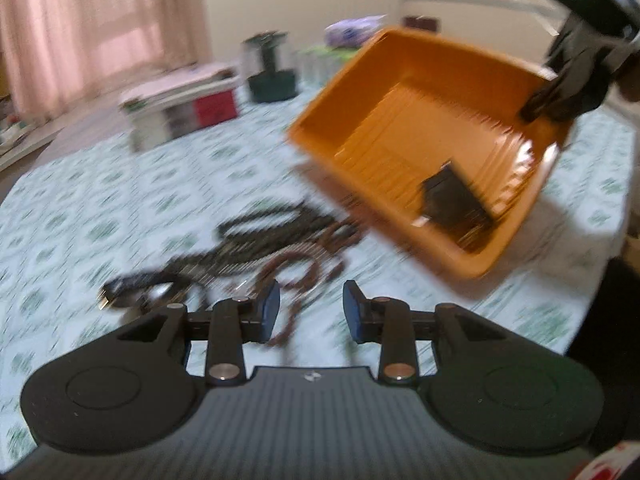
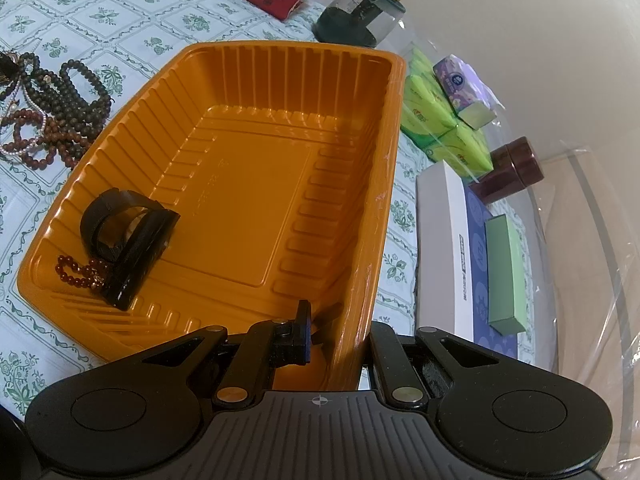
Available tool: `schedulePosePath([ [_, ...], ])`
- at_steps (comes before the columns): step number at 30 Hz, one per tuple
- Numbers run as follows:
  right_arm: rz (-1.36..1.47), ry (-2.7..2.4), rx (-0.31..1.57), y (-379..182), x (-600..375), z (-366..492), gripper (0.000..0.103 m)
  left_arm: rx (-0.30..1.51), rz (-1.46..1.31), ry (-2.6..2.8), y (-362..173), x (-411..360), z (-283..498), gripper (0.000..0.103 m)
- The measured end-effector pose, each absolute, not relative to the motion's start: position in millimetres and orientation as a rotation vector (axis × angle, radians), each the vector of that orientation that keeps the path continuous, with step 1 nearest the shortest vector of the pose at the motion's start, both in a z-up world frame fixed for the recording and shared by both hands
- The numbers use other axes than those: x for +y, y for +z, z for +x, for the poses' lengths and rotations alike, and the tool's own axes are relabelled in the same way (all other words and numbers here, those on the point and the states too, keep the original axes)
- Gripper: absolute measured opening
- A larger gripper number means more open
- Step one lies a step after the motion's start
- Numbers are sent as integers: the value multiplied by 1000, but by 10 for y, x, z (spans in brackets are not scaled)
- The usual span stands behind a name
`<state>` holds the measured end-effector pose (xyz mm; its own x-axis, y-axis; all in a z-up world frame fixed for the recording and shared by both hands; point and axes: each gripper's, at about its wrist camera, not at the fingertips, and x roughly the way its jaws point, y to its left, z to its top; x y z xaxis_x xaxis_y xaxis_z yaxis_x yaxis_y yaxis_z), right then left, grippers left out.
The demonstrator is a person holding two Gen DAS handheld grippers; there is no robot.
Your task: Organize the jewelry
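Observation:
An orange plastic tray (image 2: 256, 184) is held tilted above the table by my right gripper (image 2: 336, 340), shut on its near wall. Inside lie a black watch or bracelet (image 2: 128, 236) and a small red bead bracelet (image 2: 76, 274). In the left wrist view the tray (image 1: 400, 112) hangs at the upper right with the dark item (image 1: 452, 200) in its low corner, and the right gripper (image 1: 560, 92) clamps its rim. A pile of dark and brown bead necklaces (image 1: 256, 248) lies on the tablecloth, also in the right wrist view (image 2: 56, 108). My left gripper (image 1: 311, 312) is open and empty, just short of the beads.
The table has a green floral cloth (image 1: 80, 208). At the back stand a box of books (image 1: 180, 108) and a glass-domed dark ornament (image 2: 360, 16). Green tissue packs (image 2: 444, 124), a brown jar (image 2: 508, 168), and a white box (image 2: 452, 252) lie right of the tray.

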<state>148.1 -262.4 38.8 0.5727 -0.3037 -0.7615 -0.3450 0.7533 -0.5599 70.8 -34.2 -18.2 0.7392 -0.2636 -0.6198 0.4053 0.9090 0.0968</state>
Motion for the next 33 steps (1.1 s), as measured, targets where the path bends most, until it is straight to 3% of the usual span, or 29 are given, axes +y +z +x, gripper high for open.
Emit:
schedulePosePath([
  [11,-756,24,986,384,-2621,1479,9,607,405,-373,-362,-401,795,30],
  [23,-753,24,987,379,-2630,1486,9,558,715,-415,-613,-889,899,6],
  [33,-756,24,984,376,-2633,1482,9,539,541,-432,-147,-677,796,5],
])
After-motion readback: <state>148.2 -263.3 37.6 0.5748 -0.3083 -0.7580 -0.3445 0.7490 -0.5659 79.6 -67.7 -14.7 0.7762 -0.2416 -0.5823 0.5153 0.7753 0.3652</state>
